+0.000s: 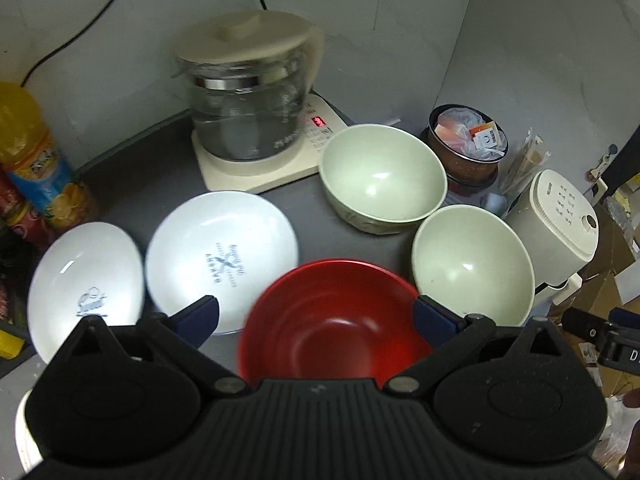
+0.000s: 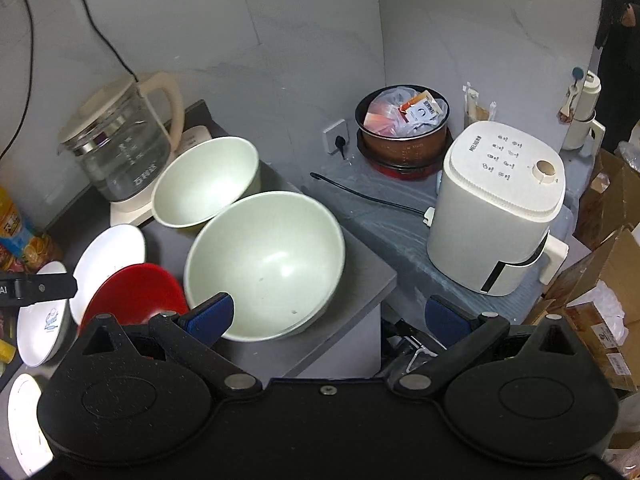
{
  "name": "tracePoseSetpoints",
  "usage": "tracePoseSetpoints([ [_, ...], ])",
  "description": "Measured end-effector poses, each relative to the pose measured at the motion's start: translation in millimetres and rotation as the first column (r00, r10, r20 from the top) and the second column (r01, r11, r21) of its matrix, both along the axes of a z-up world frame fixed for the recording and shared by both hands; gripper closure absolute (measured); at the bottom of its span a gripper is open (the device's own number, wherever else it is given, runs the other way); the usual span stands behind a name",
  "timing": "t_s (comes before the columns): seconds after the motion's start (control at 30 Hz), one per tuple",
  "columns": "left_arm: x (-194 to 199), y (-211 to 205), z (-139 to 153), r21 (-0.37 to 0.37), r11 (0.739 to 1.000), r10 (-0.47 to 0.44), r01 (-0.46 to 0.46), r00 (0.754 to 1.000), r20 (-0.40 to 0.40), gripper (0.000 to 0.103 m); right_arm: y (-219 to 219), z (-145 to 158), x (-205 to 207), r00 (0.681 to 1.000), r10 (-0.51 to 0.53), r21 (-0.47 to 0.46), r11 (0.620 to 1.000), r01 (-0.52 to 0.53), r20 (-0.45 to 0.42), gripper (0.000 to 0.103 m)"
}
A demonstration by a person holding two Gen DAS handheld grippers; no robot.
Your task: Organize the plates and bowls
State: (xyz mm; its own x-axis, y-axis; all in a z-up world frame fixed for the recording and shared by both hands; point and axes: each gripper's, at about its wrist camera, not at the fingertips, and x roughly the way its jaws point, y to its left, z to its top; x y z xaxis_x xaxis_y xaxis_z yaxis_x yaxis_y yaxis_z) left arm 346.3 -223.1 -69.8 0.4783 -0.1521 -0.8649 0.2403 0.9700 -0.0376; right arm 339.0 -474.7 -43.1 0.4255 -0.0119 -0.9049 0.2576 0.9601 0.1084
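Note:
A red bowl (image 1: 332, 320) sits on the grey counter (image 1: 160, 184), right below my left gripper (image 1: 316, 316), whose fingers stand open on either side of it. To its left lie two white printed plates (image 1: 222, 256) (image 1: 86, 280). Two pale green bowls stand upright, one far (image 1: 384, 176) and one near (image 1: 472, 264). My right gripper (image 2: 328, 316) is open and holds nothing; its left fingertip (image 2: 212, 316) hovers over the front rim of the near green bowl (image 2: 264, 260). The far green bowl (image 2: 206, 180), red bowl (image 2: 132, 292) and plates (image 2: 108, 260) lie to the left.
A glass kettle (image 1: 248, 96) on its cream base stands at the back wall. Drink bottles (image 1: 36, 160) crowd the left edge. On a lower surface to the right are a white air fryer (image 2: 496, 208), a brown pot of packets (image 2: 404, 128) and a black cord (image 2: 360, 196). Cardboard boxes (image 2: 608, 264) are far right.

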Motion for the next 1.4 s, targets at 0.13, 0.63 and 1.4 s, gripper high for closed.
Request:
tracePoseSetpoints([
  [0.13,5.9,-29.0,-4.9,0.003,1.0,-0.012,0.012,1.0,-0.003,0.001,-18.5,-12.7,9.0,1.0,0.015,0.032,0.999,-0.014,-0.009,0.0],
  [0.63,31.1,-94.3,-27.2,0.04,0.998,-0.051,0.052,0.999,-0.015,0.019,-57.4,-50.7,38.8,0.996,0.085,0.125,0.989,-0.08,-0.031,0.028],
  [1.4,81.0,-107.2,-86.6,-0.006,1.0,0.015,-0.017,0.986,-0.167,0.079,-56.0,-114.8,75.7,0.973,0.161,0.287,0.952,-0.108,-0.167,0.05],
])
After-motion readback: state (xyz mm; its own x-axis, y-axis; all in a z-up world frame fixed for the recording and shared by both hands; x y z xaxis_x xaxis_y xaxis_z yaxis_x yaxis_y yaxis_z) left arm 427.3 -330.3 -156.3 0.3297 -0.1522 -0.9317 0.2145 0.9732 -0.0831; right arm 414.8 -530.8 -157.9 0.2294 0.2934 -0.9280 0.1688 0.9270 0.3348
